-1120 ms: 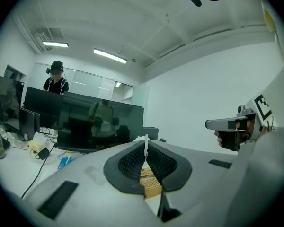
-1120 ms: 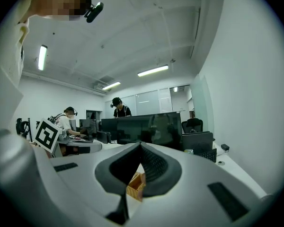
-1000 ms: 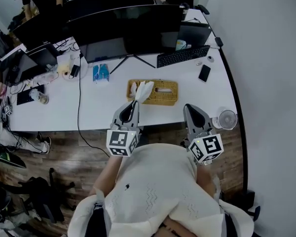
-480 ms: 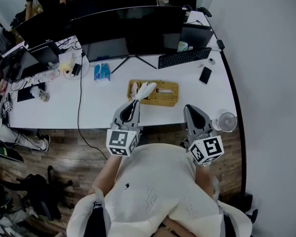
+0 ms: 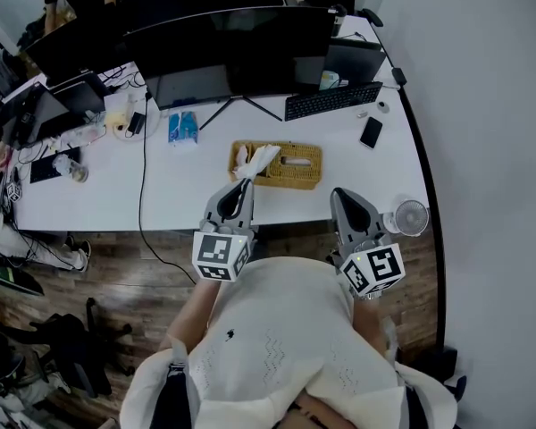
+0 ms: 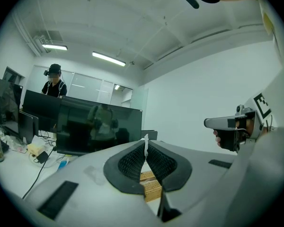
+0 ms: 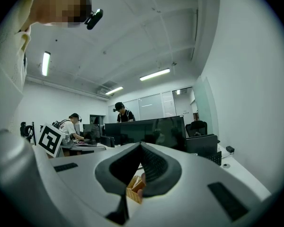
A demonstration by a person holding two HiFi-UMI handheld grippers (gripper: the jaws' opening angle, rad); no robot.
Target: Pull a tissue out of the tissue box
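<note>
A woven wicker tissue box lies on the white desk in front of the monitors. A white tissue rises from the box's left end, with my left gripper shut on its lower end. In the left gripper view a thin white strip of tissue shows pinched between the closed pads, and the wicker box peeks out below. My right gripper hovers at the desk's front edge, right of the box, shut with nothing in it.
Dark monitors line the back of the desk. A keyboard, a phone and a small fan lie to the right, a blue packet to the left. A white wall bounds the right side.
Almost nothing: the tissue held by the left gripper leans slightly lower toward the box. Both grippers keep their places.
</note>
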